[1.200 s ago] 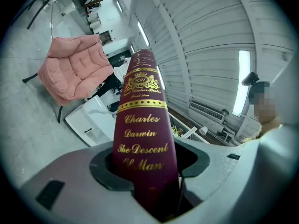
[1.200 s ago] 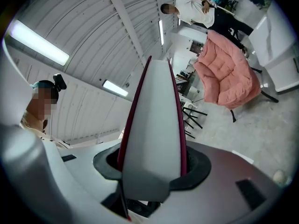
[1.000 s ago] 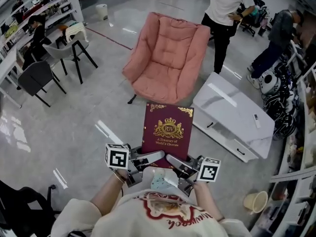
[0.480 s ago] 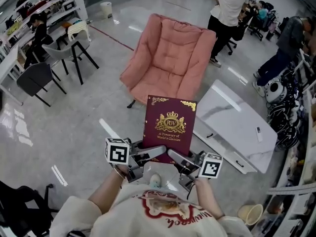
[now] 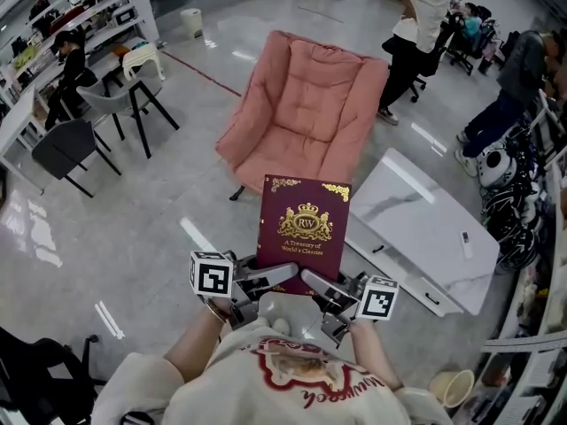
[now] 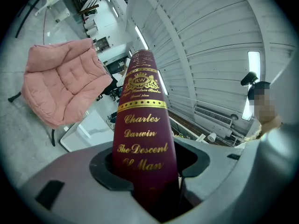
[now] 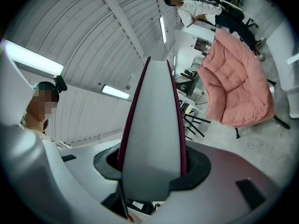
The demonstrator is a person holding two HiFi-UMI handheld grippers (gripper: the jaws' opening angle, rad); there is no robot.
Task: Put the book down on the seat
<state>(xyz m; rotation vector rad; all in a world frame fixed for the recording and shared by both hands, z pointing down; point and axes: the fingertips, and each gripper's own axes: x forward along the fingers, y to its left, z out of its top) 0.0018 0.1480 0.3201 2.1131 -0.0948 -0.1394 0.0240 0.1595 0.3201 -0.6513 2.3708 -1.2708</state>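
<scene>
A dark red book [image 5: 303,234] with gold print is held flat and level in front of me, cover up. My left gripper [image 5: 282,275] is shut on its near left edge and my right gripper [image 5: 312,282] on its near right edge. The left gripper view looks along the book's spine [image 6: 144,125], which sits between the jaws. The right gripper view looks along the white page edge [image 7: 152,139], also clamped. The pink cushioned chair [image 5: 306,113] stands on the floor beyond the book, its seat empty, also seen as the chair [image 6: 60,80] and the chair [image 7: 238,90].
A white low table [image 5: 425,228] lies to the right of the chair. Grey chairs [image 5: 71,144] and desks stand at the left. Two people [image 5: 416,25] stand behind the chair at the upper right. A bucket [image 5: 450,383] sits at the lower right.
I have stepped closer to the pink chair with the book, which sits a little nearer to it in the view. Both grips are unchanged. The standing person behind has shifted.
</scene>
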